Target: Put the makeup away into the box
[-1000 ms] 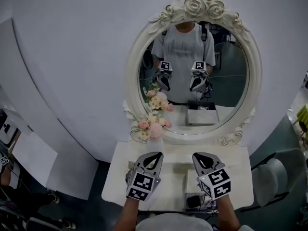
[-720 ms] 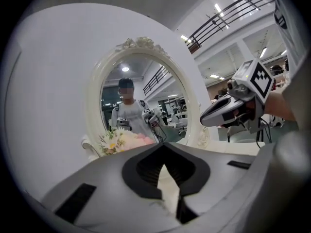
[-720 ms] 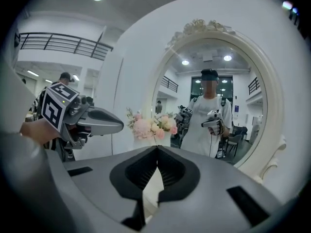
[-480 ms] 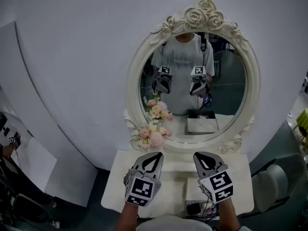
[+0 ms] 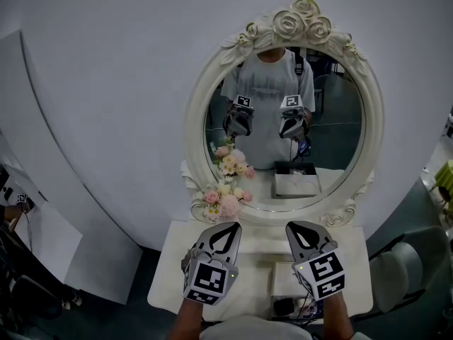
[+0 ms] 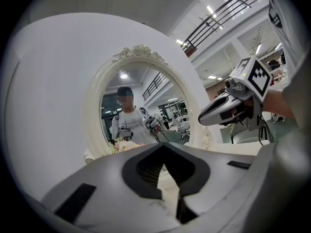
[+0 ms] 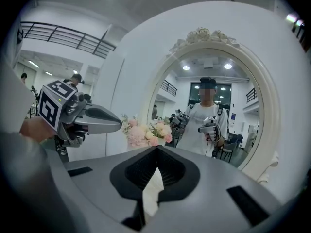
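Low in the frame, the left gripper (image 5: 230, 227) and right gripper (image 5: 291, 227) hover above the white desk (image 5: 170, 275), each with jaws pressed together and empty. The box (image 5: 282, 280) sits half hidden beneath the right one, and I cannot pick out the makeup. Reaching down unsighted could knock the box, or farther back the flowers (image 5: 223, 202) by the mirror (image 5: 196, 119).

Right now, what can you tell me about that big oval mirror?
The mirror is a large oval that stands upright before the pale wall, at the back of the white table. Its cream frame looks carved, with scrolls at the foot and roses on top. The glass is clean and reflects a person in a light T-shirt. A pink bouquet stands by its lower left edge.
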Tool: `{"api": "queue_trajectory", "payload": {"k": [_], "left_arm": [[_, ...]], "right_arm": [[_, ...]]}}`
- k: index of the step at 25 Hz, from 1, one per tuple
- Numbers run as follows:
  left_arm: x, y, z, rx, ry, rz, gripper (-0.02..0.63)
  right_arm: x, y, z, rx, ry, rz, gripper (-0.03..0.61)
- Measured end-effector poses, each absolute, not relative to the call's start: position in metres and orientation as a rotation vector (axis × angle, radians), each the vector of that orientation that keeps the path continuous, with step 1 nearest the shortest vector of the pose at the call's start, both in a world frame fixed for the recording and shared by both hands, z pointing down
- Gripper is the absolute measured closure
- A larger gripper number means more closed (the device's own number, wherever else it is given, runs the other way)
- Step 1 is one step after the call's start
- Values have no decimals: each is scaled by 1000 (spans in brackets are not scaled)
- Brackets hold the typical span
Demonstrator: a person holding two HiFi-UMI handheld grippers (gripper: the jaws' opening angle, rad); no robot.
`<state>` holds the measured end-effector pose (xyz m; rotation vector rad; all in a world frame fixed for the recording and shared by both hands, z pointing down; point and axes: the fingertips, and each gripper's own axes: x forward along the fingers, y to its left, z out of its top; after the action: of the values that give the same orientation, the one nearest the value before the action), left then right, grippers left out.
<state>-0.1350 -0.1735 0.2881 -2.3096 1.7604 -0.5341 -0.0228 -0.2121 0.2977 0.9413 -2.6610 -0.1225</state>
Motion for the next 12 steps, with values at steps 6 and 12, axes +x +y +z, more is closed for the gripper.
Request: {"api": "queue_trajectory", "payload": {"k": [6,12], "left_arm": [[-133,-174,288,-2311,1747,-541,598],[-133,-171,289,-2309,1745,-543,598]], "right_arm": [[-22,-214,293,951,-2665,-131,577],[-22,-210,295,948,-2662,-130,578]]}}
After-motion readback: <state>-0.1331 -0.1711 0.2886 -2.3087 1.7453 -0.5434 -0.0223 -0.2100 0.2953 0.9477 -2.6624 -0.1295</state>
